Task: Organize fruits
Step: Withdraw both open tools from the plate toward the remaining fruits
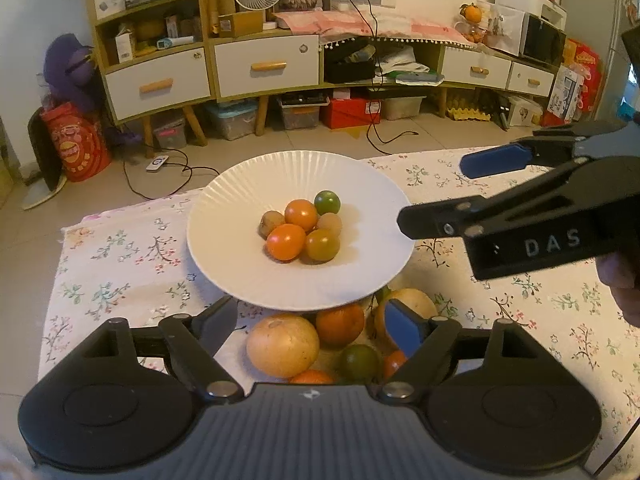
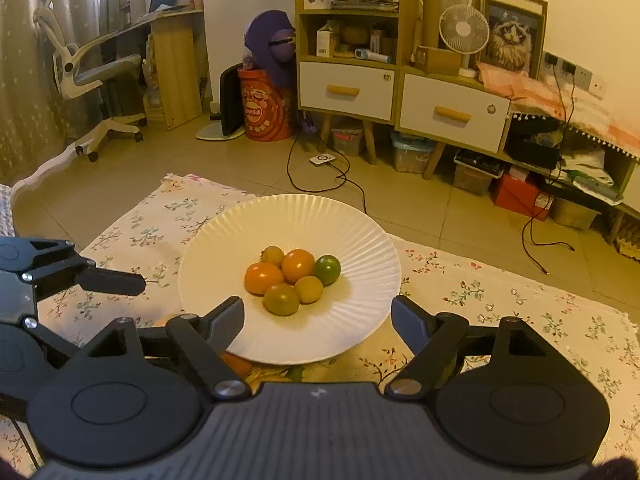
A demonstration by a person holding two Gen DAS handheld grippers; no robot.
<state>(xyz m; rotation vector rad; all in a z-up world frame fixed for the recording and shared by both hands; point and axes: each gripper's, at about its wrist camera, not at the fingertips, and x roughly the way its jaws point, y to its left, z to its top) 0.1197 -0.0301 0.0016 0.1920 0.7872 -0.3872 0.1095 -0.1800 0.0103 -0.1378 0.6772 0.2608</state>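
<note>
A: Your white plate (image 1: 224,248) sits on the floral cloth (image 1: 120,256) with six small fruits (image 1: 302,230) huddled at its centre, so that part looks done.

B: And what's left?

A: Larger fruits (image 1: 284,346) lie near you, just beyond the plate's near rim, not yet sorted. Your left gripper (image 1: 316,324) and right gripper (image 2: 318,320) both stand apart with nothing between the jaws.
</note>
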